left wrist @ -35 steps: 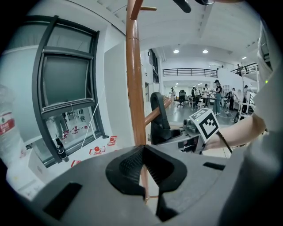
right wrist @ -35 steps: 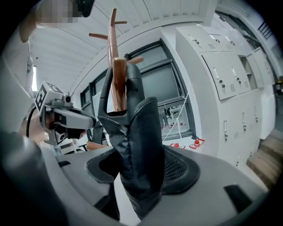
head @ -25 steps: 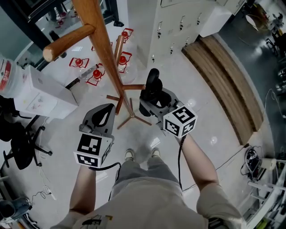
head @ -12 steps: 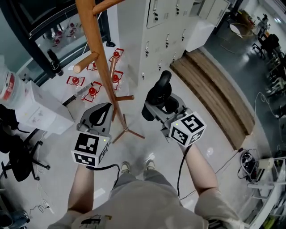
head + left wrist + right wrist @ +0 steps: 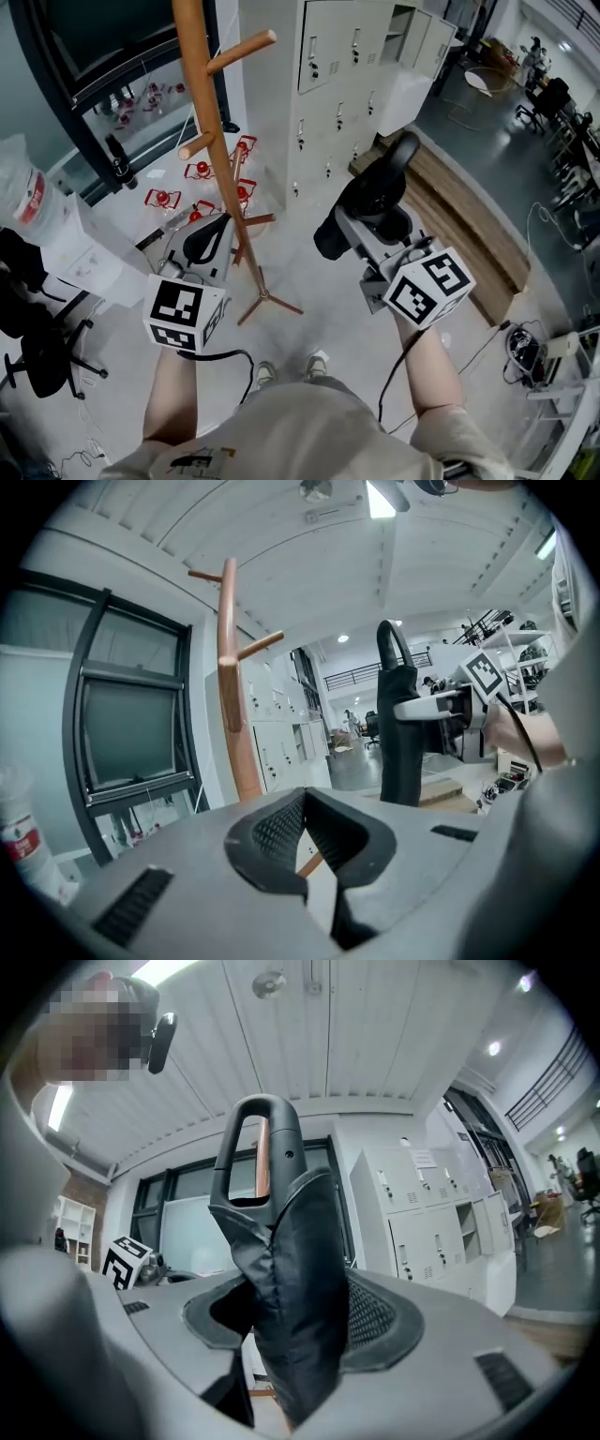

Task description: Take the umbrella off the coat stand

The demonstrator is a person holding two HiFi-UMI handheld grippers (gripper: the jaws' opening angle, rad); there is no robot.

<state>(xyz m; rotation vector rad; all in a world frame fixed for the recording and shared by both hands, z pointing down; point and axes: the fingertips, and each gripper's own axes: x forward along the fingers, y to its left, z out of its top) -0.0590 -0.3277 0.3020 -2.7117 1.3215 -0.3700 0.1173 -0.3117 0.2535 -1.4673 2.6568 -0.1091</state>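
right gripper grips the umbrella well apart from the stand, free of its pegs; left gripper is closed on nothing.

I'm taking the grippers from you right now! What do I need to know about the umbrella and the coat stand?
Right gripper: jaws shut on the folded black umbrella, held upright with its loop handle on top.
Left gripper: jaws together, nothing between them, beside the coat stand.
Things: the coat stand is to the left of the umbrella. The umbrella hangs clear of its pegs and touches none of them.
Done: the umbrella is off the stand.
Left: probably only to carry it away and put it down somewhere safe. Hold the right grip firm until then.
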